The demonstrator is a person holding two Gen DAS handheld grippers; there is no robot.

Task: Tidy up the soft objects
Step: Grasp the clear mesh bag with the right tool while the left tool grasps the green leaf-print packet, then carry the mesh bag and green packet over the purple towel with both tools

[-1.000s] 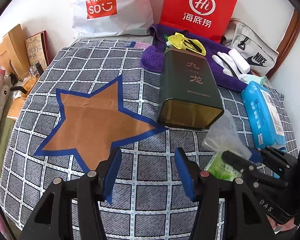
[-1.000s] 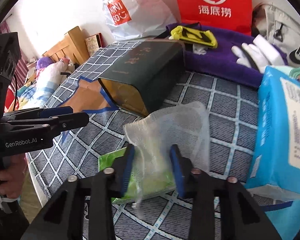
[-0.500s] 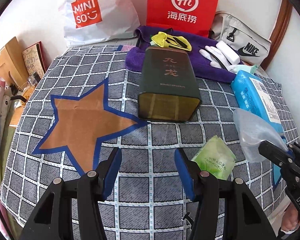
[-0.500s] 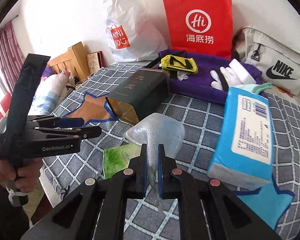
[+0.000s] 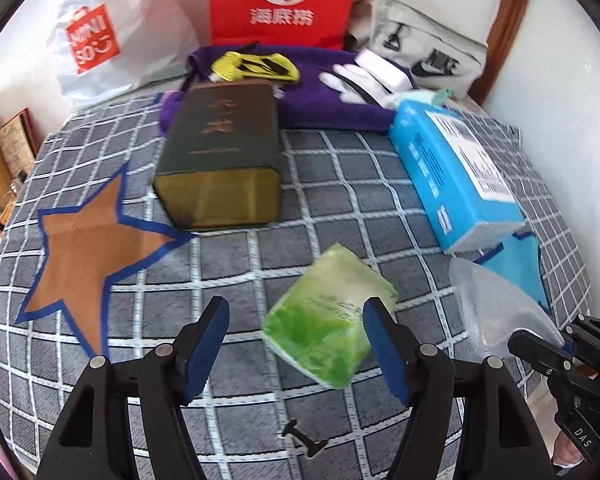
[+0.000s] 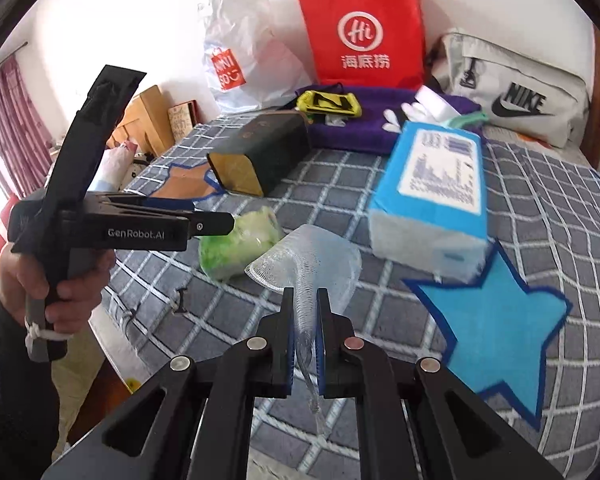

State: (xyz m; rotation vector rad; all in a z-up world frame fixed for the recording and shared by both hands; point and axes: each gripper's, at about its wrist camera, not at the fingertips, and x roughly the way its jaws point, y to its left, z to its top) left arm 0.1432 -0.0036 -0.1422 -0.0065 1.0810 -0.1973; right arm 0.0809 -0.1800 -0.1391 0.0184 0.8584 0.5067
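Right tool [image 6: 304, 320] clamped on thin clear mesh bag [image 6: 308, 264], lifted over bed [image 6: 540, 184]; slippage likely. Left tool [image 5: 296, 336] just widened, straddling near green pack [image 5: 328, 328] untouched; miss possible.

Colours on the checked bed

The bed cover [image 5: 320, 184] is grey with a white grid, carrying a brown star [image 5: 84, 248] edged in blue and a light blue star [image 6: 496, 316] edged in darker blue. The tissue pack [image 5: 324, 316] is green, the large pack [image 6: 432, 196] blue and white, the tin [image 5: 224, 152] dark green, the towel [image 6: 352, 128] purple, the paper bag [image 6: 364, 32] red
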